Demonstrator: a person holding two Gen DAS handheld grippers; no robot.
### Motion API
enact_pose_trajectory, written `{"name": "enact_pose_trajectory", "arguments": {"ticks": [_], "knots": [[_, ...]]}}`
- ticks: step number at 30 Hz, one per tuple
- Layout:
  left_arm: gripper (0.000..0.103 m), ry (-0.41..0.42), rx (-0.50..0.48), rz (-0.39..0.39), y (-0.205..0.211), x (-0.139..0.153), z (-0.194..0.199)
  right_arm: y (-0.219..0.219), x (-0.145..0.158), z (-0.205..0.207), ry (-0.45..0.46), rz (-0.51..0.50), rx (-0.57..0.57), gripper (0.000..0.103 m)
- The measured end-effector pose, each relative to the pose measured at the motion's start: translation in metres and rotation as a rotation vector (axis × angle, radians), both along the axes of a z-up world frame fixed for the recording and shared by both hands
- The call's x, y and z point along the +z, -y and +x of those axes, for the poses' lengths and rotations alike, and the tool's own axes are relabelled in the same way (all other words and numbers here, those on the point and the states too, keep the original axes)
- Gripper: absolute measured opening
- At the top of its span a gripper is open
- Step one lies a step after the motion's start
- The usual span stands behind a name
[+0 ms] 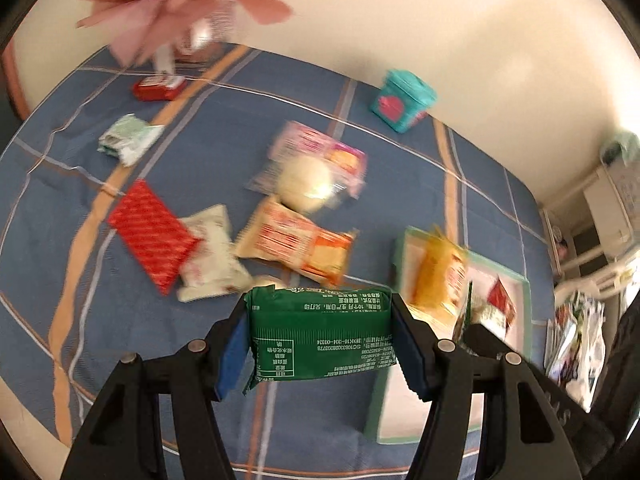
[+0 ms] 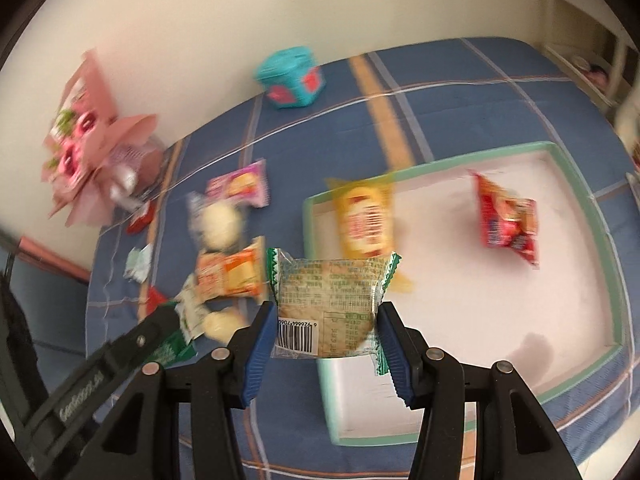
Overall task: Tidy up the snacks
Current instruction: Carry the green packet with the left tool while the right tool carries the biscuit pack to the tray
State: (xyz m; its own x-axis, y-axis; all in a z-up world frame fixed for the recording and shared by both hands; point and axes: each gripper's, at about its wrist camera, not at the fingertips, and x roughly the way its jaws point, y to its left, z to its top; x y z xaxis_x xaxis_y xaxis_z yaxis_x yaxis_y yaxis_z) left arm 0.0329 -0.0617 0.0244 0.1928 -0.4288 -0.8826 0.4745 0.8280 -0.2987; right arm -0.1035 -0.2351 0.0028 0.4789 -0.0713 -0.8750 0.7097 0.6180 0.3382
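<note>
Two grippers (image 1: 320, 344) (image 2: 326, 350) clamp crinkly foil packets: dark green (image 1: 320, 336), pale biscuit (image 2: 328, 300).

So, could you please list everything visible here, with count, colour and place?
Tray: 1, white with green rim, on the blue plaid cloth.
Packets in tray: 2, one yellow, one red.
Loose snack packets on cloth, left of tray: several, among them orange, pink with a pale bun, red, white, pale green.
Teal box: 1, by the wall.
Pink paper bouquet: 1, far left corner.
Green packet: 1, in left gripper.
Clear packet with green edges: 1, in right gripper.
</note>
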Motion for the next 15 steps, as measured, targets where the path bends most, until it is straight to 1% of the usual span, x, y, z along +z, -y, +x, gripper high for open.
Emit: {"name": "enact_pose_trajectory", "arguments": {"ticks": [5,9,12,15], "knots": [[0.066,-0.005,-0.102,0.011,0.034,-0.002,-0.027,0.033,-0.004,-0.028,-0.022,0.005,-0.105,0.054],[0.066,-0.002,-0.177,0.027,0.059,-0.005,-0.048,0.056,-0.004,-0.054,-0.041,-0.015,-0.185,0.054],[0.066,-0.001,-0.223,0.039,0.074,-0.008,-0.061,0.067,-0.003,-0.067,-0.047,-0.027,-0.219,0.054],[0.066,0.004,-0.255,0.053,0.085,-0.01,-0.072,0.073,-0.005,-0.074,-0.055,-0.027,-0.231,0.054]]}}
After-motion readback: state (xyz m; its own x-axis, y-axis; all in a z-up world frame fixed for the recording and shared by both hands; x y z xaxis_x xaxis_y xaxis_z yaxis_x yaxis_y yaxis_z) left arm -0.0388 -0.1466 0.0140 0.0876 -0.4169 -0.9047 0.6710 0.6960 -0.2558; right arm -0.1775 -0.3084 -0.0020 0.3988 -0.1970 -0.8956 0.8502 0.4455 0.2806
